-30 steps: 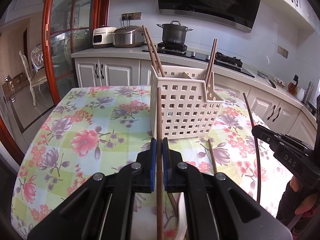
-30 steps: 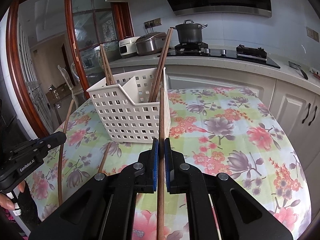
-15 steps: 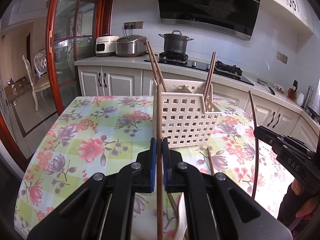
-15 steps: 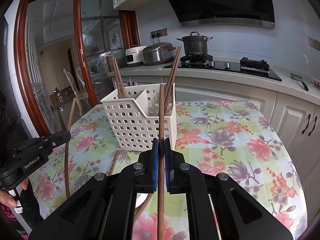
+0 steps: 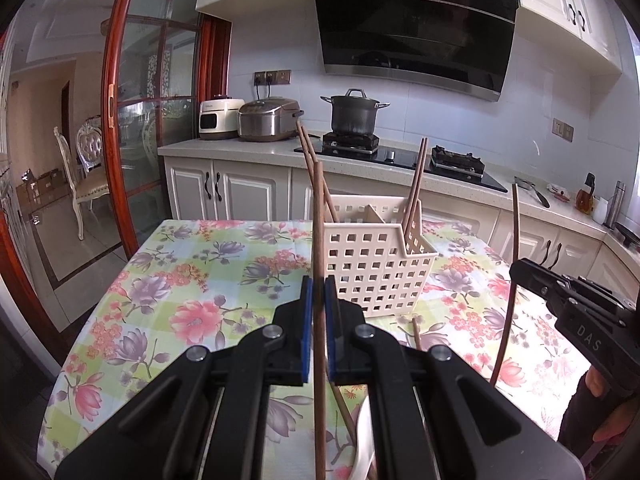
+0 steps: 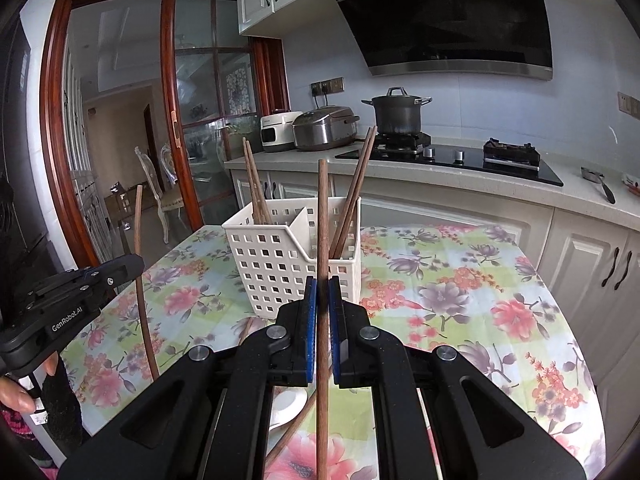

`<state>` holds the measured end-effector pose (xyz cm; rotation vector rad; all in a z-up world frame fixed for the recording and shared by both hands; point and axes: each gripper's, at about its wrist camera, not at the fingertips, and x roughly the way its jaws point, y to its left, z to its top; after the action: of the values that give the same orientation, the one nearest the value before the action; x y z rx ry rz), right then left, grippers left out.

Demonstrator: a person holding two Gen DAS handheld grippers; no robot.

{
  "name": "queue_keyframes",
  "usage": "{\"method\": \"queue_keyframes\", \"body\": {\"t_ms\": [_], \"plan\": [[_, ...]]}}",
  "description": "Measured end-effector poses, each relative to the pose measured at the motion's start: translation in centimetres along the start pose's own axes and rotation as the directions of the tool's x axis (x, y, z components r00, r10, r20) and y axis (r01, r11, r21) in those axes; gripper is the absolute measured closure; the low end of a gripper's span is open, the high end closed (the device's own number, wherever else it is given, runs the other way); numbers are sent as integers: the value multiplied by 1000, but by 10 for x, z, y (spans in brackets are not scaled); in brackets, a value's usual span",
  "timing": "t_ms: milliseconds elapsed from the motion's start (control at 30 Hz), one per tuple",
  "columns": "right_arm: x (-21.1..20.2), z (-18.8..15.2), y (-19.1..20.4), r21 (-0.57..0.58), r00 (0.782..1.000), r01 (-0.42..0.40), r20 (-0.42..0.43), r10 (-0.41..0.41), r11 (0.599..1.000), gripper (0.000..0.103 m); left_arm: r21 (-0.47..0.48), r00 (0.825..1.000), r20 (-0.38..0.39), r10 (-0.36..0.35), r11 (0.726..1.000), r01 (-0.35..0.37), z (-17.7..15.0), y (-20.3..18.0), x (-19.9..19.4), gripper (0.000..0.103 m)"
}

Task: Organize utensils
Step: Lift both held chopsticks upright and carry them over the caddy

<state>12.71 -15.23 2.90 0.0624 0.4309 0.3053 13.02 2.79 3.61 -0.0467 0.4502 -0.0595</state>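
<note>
Two pairs of chopsticks already stand in the basket (image 5: 376, 268) — both grippers, left gripper (image 5: 319, 300) and right gripper (image 6: 322, 300), each clamp one chopstick upright above the table; one loose chopstick (image 5: 417, 332) remains.

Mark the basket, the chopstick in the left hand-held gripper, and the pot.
basket (image 5: 376, 270), left wrist view, perforated front wall
chopstick (image 5: 318, 216), left wrist view, shaft above the pads
pot (image 5: 354, 114), left wrist view, body
</note>
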Motion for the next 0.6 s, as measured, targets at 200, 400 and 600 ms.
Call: {"method": "queue_keyframes", "body": {"t_ms": [200,400,600], "plan": [[-7,4,1,1,1000,2,26,-2,1000,97,0,1000,21,-7,1000,7,3,0,-7,97],[-12,7,2,3,999,4,46,-4,1000,97,0,999,42,-13,1000,13,7,-2,-15,97],[-10,15,4,-18,997,9,71,-7,1000,97,16,998,61,-29,999,28,22,-8,-16,97]]}}
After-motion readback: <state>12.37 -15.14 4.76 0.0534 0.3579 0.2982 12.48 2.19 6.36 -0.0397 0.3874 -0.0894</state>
